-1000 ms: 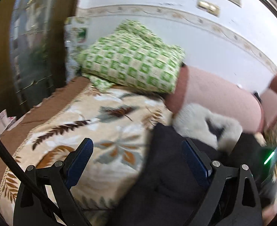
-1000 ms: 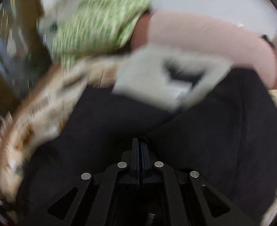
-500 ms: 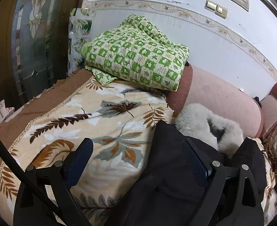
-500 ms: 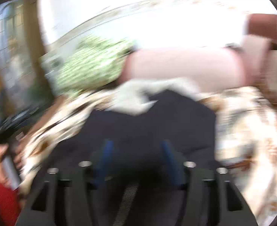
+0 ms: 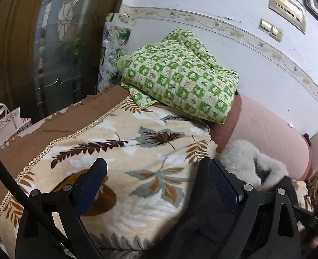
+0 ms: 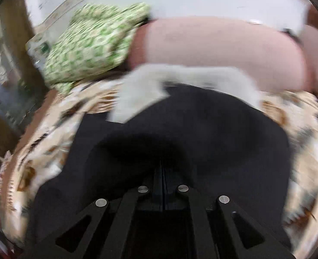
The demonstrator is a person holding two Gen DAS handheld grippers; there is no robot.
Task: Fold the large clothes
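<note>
A large black coat (image 6: pixel 202 129) with a white fur collar (image 6: pixel 180 77) lies on a leaf-patterned blanket (image 5: pixel 137 151) on a sofa. It also shows at the lower right of the left wrist view (image 5: pixel 202 226), with its fur collar (image 5: pixel 245 161). My left gripper (image 5: pixel 156 185) is open and empty, its right finger over the coat's edge. My right gripper (image 6: pixel 162 172) is shut low over the coat; the blurred view does not show whether cloth is pinched between its fingers.
A folded green checked quilt (image 5: pixel 180 75) rests at the sofa's far end against the wall. The pink sofa back (image 6: pixel 223 47) runs behind the coat. A white paper bag (image 5: pixel 1 127) stands left of the sofa. A dark glass door (image 5: pixel 57 49) is behind it.
The right gripper opened half a second ago and is shut again now, moving fast over the coat. The left gripper shifted slightly left and stayed open.
</note>
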